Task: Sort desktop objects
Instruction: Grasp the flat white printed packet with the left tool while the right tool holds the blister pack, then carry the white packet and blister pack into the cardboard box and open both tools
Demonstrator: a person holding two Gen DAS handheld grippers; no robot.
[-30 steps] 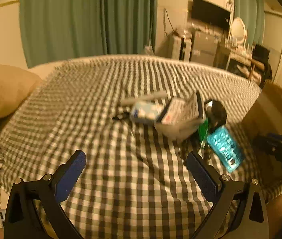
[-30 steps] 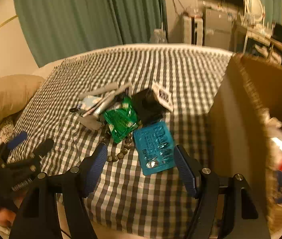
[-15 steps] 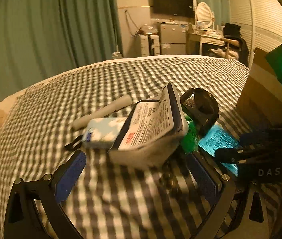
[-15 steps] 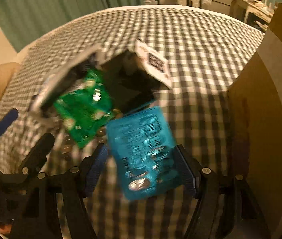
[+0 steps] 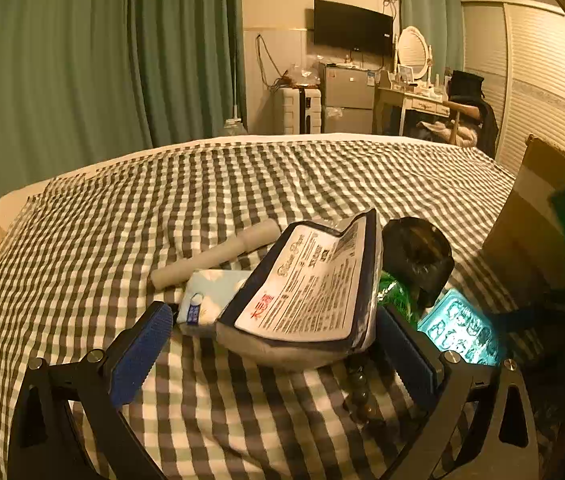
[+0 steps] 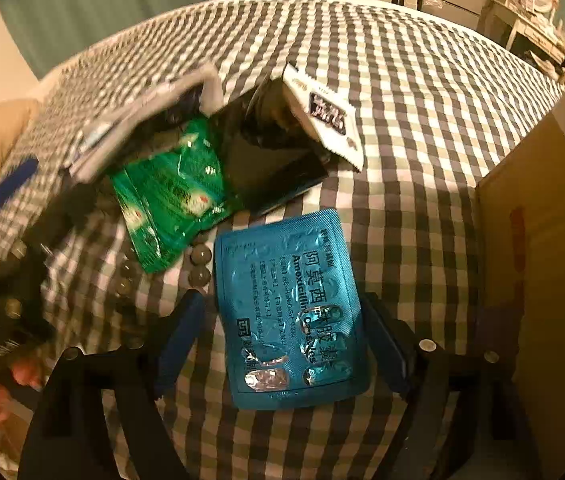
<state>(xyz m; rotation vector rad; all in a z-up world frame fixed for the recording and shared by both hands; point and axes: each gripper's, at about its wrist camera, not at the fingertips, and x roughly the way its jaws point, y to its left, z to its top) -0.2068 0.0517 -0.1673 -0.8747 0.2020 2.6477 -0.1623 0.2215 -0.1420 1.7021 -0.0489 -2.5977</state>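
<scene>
Right wrist view: open jaws straddle blue blister pack (image 6: 288,312).

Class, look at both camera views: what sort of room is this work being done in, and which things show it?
Most likely a home bedroom. The items lie on a bed with a checked cover, a dressing table with an oval mirror stands at the back, and a television hangs on the wall beside green curtains.

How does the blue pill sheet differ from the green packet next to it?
The blue blister sheet lies flat and fully exposed between the open jaws of the right gripper; the green packet is crinkled and partly tucked under other items. The blue sheet carries raised capsule pockets; the green packet shows none. Both are shiny and rest on the checked bedspread.
</scene>
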